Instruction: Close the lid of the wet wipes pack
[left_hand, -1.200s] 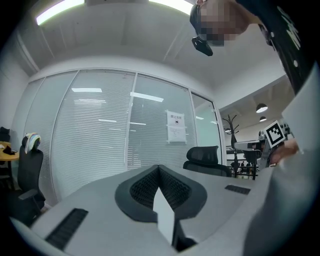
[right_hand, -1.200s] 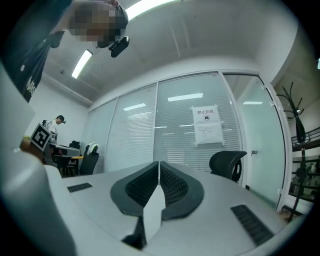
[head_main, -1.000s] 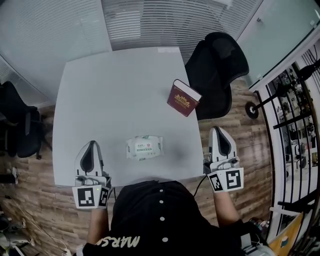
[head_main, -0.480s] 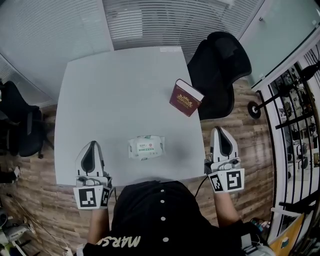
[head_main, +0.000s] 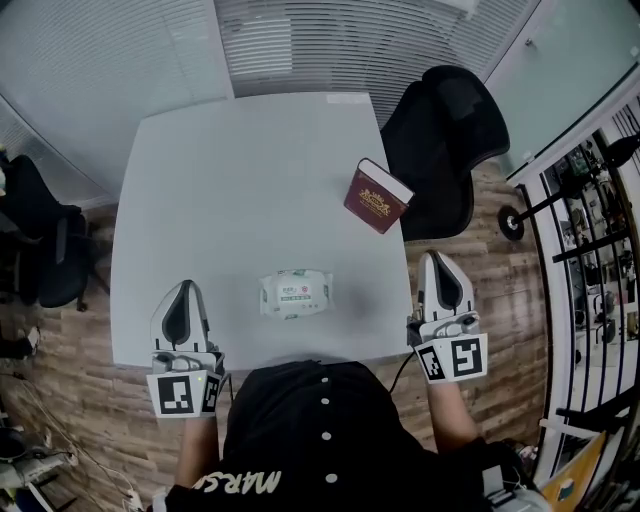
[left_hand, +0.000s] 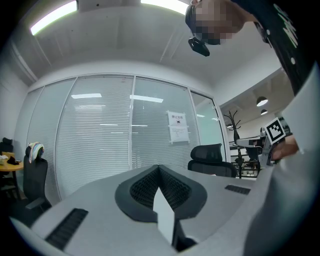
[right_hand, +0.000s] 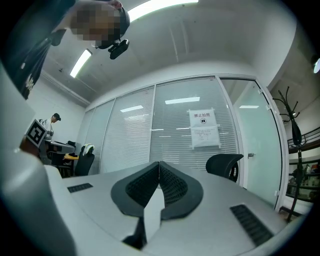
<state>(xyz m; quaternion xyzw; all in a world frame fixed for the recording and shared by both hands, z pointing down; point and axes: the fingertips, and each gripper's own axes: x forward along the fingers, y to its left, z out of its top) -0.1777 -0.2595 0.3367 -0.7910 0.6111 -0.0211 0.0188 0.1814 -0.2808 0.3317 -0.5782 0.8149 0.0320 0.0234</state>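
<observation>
Wet wipes pack (head_main: 294, 293) flat on table (head_main: 240, 180) near front edge — left gripper (head_main: 185, 287) and right gripper (head_main: 437, 258) either side, well apart from it, jaws pressed together, empty.

The left hand-held gripper (head_main: 184, 288) is at the near left and the right hand-held gripper (head_main: 438, 260) at the near right. Both are level and point to the far side. The jaws of each are closed together, with nothing between them.

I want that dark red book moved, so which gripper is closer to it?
Right. The right gripper sits just nearside of the dark red book; the left gripper is far across, by the grey table's near left corner.
</observation>
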